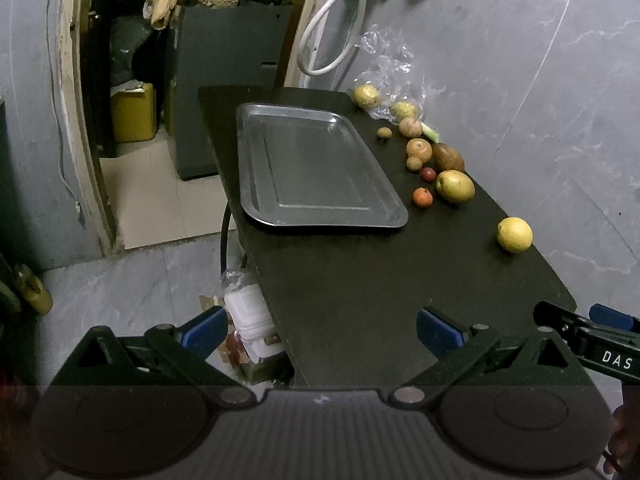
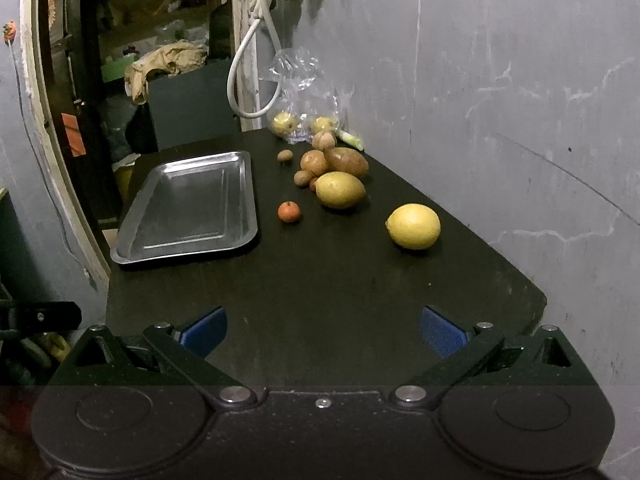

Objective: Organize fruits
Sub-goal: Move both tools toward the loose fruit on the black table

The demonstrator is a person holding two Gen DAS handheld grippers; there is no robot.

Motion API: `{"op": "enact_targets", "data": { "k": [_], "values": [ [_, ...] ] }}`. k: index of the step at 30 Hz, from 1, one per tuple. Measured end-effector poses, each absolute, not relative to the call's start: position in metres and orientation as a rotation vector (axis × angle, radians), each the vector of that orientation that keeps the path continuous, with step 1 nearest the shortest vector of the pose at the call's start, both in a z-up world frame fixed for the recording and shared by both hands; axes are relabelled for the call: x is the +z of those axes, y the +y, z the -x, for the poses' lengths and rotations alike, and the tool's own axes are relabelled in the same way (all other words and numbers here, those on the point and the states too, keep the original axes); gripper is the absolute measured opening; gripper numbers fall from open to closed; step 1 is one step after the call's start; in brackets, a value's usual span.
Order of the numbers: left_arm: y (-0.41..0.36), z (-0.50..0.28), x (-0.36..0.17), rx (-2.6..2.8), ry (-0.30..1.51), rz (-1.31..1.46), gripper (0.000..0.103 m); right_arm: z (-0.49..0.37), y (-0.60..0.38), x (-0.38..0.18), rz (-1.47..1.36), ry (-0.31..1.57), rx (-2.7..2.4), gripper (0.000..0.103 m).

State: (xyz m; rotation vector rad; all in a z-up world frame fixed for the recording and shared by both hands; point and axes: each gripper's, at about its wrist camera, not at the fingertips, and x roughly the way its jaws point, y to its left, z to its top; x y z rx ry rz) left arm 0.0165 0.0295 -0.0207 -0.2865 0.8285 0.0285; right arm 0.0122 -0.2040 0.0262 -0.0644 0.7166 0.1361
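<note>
An empty metal tray [image 1: 316, 168] [image 2: 188, 208] lies on the left half of a dark table [image 1: 360, 280] [image 2: 320, 280]. Right of it sit loose fruits: a yellow lemon [image 1: 515, 234] [image 2: 413, 226] nearest, a yellow-green mango [image 1: 455, 186] [image 2: 340, 189], a small orange fruit [image 1: 422, 197] [image 2: 289, 211], and several brown ones [image 1: 419, 149] [image 2: 346, 161] behind. My left gripper [image 1: 320, 330] hangs open over the table's near left edge. Over the near end of the table, my right gripper [image 2: 324, 330] is open too, well short of the lemon; its finger [image 1: 588, 330] shows in the left wrist view.
A clear plastic bag [image 1: 386, 76] [image 2: 304, 88] with yellow fruits rests against the grey wall at the table's far end. A white hose [image 1: 328, 36] hangs there. Left is a doorway with a yellow can [image 1: 134, 114]; white containers [image 1: 252, 320] stand under the table.
</note>
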Motion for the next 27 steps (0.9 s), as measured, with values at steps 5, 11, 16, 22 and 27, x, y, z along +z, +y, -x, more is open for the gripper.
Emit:
{"op": "enact_targets", "data": {
  "k": [5,11,16,22,27],
  "values": [
    [0.028,-0.020,-0.023,0.028,0.841,0.278,0.102,-0.012,-0.204,0.023,0.062,0.729,0.132,0.102],
    [0.027,-0.023,-0.026,0.021,0.852,0.284,0.103,-0.017,-0.204,0.022,0.068,0.745,0.131,0.102],
    [0.025,-0.028,-0.032,0.021,0.874,0.308,0.102,-0.022,-0.206,0.022,0.085,0.758,0.127,0.102],
    [0.024,-0.037,-0.041,0.047,0.912,0.362,0.102,-0.030,-0.211,0.017,0.109,0.783,0.126,0.102],
    [0.022,-0.044,-0.049,0.058,0.955,0.389,0.102,-0.041,-0.217,0.010,0.116,0.809,0.129,0.102]
  ]
}}
